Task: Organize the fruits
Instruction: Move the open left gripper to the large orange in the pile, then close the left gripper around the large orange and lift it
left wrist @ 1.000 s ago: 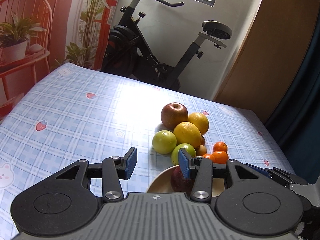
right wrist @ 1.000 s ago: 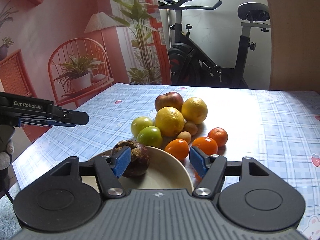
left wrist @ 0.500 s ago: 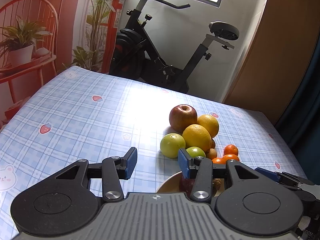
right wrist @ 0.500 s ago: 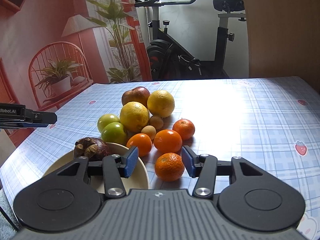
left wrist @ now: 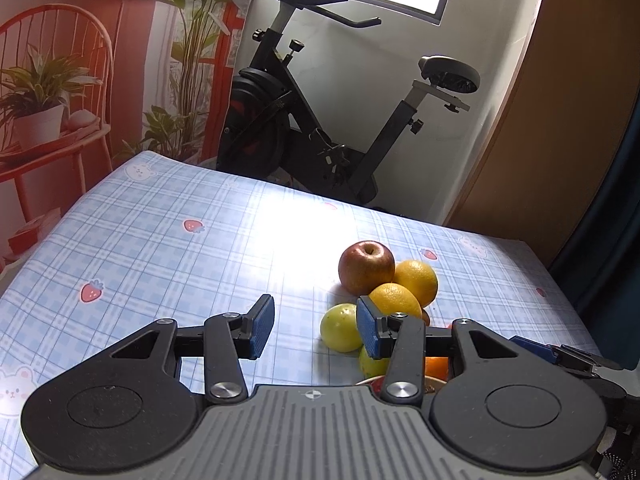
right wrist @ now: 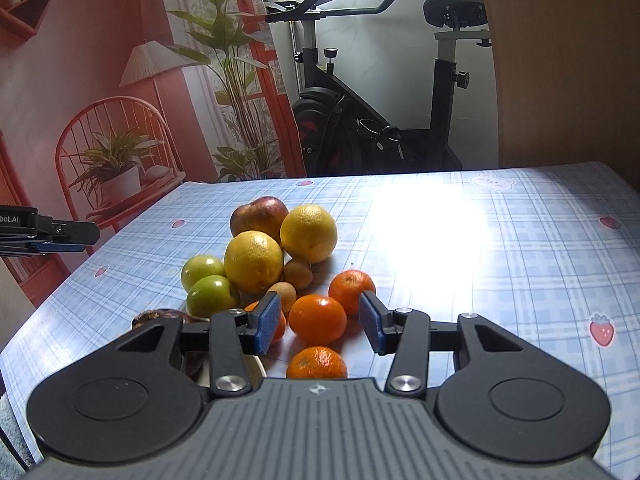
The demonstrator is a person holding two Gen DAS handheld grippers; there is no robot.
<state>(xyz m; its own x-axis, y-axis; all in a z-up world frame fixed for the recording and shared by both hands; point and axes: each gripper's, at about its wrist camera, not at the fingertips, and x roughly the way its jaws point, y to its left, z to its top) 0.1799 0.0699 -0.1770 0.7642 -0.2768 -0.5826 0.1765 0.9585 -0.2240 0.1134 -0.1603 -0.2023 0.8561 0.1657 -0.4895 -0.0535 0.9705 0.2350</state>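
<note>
Left tool [left wrist: 315,325]: jaws spread, nothing between the blue pads; sits at lower centre of the left wrist view above the table [left wrist: 160,248], a blue plaid cloth with strawberry and bear prints. Its tip also shows at the left edge of the right wrist view [right wrist: 60,236].

Right tool [right wrist: 319,322]: released, jaws apart and empty; lower centre of the right wrist view, framing the mandarins. Its tip shows at the lower right of the left wrist view [left wrist: 560,356].

Fruit cluster, centre of the right wrist view, all resting on the table and packed together:
- Red apple [right wrist: 258,216], at the back of the pile; right of centre in the left wrist view [left wrist: 366,266].
- Two oranges, pale yellow-orange: one [right wrist: 309,233] touching the apple, one [right wrist: 253,261] in front of it.
- Two green apples [right wrist: 202,270] and [right wrist: 212,295], left of the oranges.
- Two small brown fruits [right wrist: 298,273] and [right wrist: 285,295], tucked among the oranges and mandarins.
- Mandarins: [right wrist: 352,286], [right wrist: 318,319], [right wrist: 317,363] near the bottom; a fourth [right wrist: 280,326] largely hidden behind the left pad.

Bowl [right wrist: 256,364]: cream rim only, lower left, mostly hidden by the tool body; a dark brown fruit [right wrist: 160,315] lies at it.

Background: exercise bike [right wrist: 380,120], upper centre.
</note>
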